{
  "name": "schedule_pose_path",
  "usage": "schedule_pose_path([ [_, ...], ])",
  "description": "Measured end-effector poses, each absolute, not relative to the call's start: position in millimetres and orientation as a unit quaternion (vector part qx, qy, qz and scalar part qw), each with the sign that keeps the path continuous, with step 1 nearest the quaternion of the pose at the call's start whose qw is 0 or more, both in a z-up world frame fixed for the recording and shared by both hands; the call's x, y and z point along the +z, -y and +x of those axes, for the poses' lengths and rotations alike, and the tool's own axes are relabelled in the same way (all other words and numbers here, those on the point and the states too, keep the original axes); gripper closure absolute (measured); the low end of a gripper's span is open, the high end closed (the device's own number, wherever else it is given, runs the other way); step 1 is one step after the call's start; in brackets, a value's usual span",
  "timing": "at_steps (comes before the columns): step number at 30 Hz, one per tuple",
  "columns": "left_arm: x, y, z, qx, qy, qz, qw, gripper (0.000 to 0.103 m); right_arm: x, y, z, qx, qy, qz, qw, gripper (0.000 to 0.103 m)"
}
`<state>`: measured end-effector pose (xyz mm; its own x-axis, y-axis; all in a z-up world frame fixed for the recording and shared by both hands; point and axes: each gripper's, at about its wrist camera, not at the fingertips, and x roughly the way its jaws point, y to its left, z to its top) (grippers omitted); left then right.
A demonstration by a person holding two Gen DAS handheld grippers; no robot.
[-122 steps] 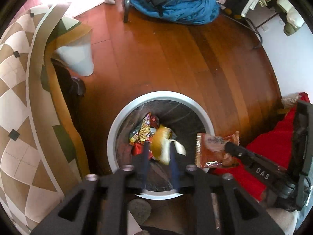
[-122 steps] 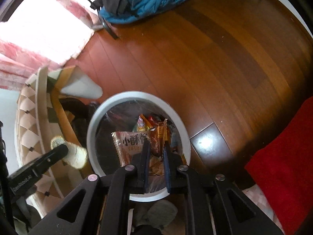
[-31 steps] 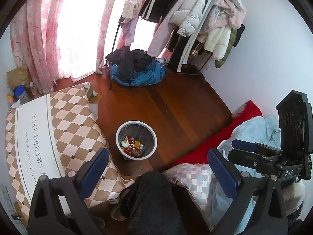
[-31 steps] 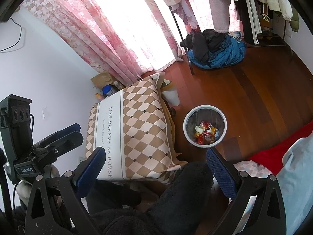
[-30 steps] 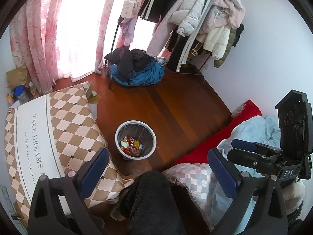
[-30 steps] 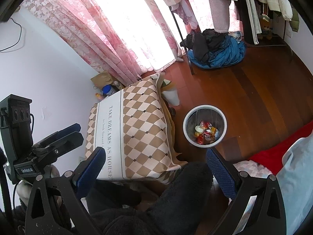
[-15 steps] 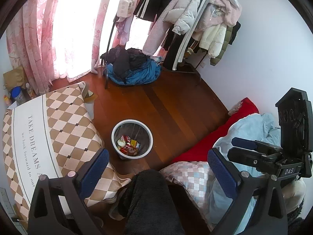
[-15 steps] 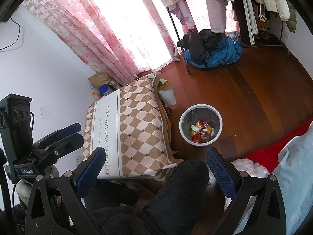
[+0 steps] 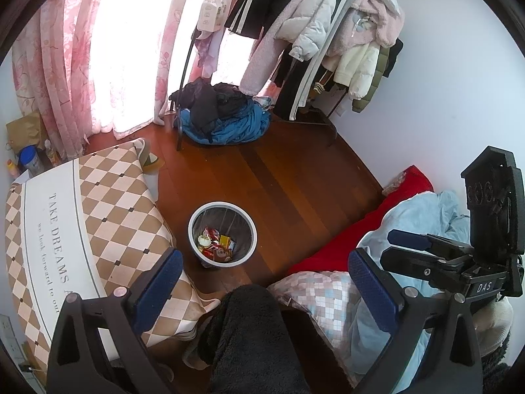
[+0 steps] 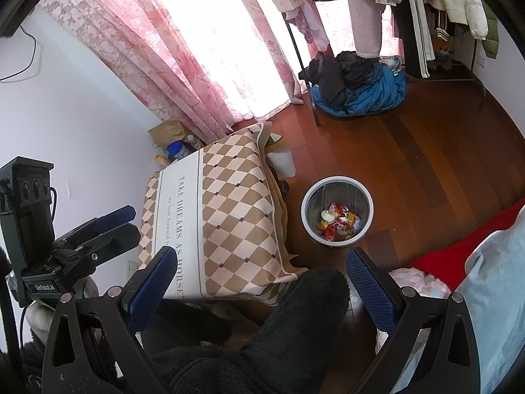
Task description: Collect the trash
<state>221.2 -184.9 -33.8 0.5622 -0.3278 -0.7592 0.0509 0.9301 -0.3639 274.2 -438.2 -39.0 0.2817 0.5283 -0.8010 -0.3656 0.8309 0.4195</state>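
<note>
Blue-padded left tool (image 9: 262, 282) and right tool (image 10: 259, 279) both spread wide, empty, raised high above a dark fleece-clad leg (image 9: 249, 335). Just beyond, a white-rimmed bin (image 9: 222, 234) on the wooden floor (image 9: 295, 177), bright wrappers (image 10: 339, 221) heaped inside, close beside a checked desk cloth (image 9: 98, 216). Farther off, blue bedding pile (image 9: 226, 128) under hanging coats (image 9: 315, 32) and pink curtains (image 10: 183, 52).

left gripper (image 9: 262, 272): blue pads wide apart, nothing between | right gripper (image 9: 410, 246): at right edge, pads parted, nothing held | trash bin (image 9: 197, 216): upright on wooden floor (image 9: 295, 180), wrappers (image 9: 215, 246) inside | checkered tablecloth (image 9: 108, 203): left of bin | dark fleece leg (image 9: 252, 335): bottom centre
</note>
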Motion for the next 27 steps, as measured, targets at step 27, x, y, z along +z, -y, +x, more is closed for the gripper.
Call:
schedule_pose_path([
  [27,-23,181,217,-0.111,-0.447,-0.157,0.874,0.000,-35,433,277,0.285,-0.527,0.068,0.798,0.000],
])
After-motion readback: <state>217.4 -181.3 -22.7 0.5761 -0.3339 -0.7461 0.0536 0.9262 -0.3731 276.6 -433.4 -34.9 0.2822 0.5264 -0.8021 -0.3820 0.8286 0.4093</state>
